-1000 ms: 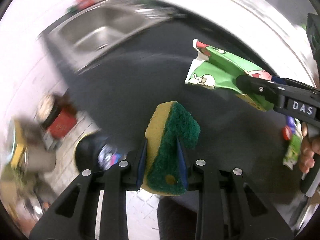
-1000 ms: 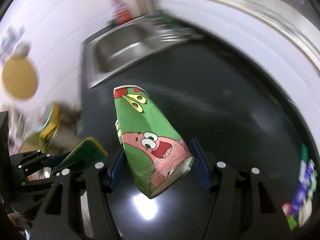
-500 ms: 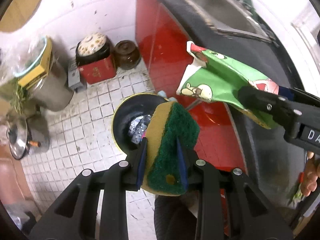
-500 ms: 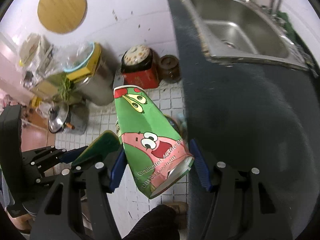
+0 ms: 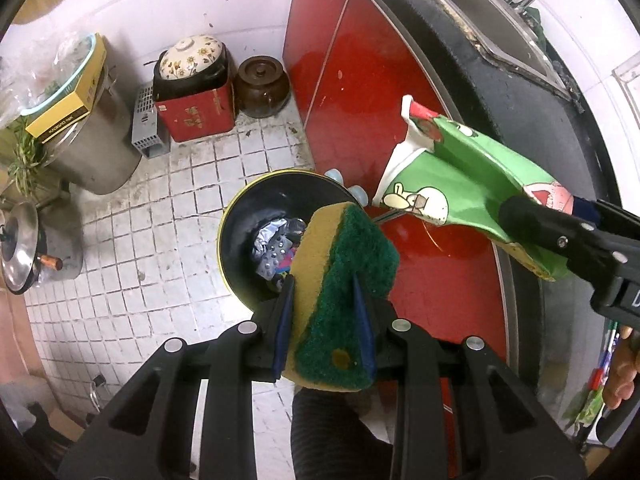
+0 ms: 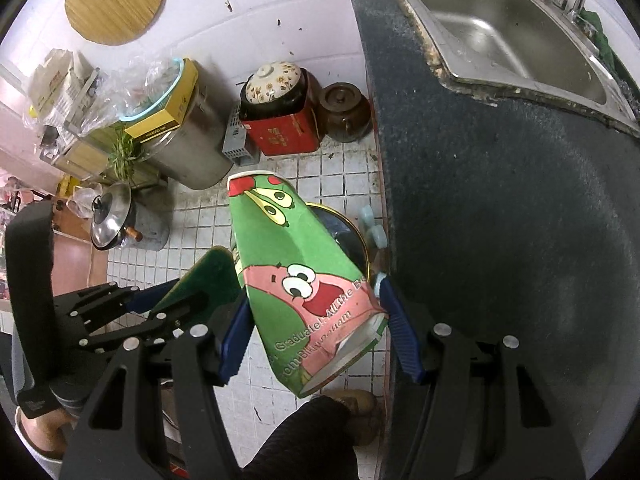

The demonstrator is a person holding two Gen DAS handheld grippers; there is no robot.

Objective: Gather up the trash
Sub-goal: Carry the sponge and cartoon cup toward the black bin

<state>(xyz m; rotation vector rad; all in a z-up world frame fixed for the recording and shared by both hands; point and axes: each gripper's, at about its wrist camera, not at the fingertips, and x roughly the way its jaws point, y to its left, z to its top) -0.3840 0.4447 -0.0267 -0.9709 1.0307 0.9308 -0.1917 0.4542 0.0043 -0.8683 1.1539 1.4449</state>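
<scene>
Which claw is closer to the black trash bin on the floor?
Left, I'd judge. The left claw, gripping the sponge, hangs right over the trash bin. The right claw, gripping the crushed paper cup, sits off to its side, by the countertop.

Evenly lit and bright in both views, sharp, without motion blur. Strong fisheye bending toward the black circular borders. Soft glare on the red cabinet doors (image 5: 360,92), faint sheen on the dark countertop (image 6: 520,280) and steel sink (image 6: 500,28). Shallow, diffuse shadows on the tiled floor (image 5: 160,240).
</scene>
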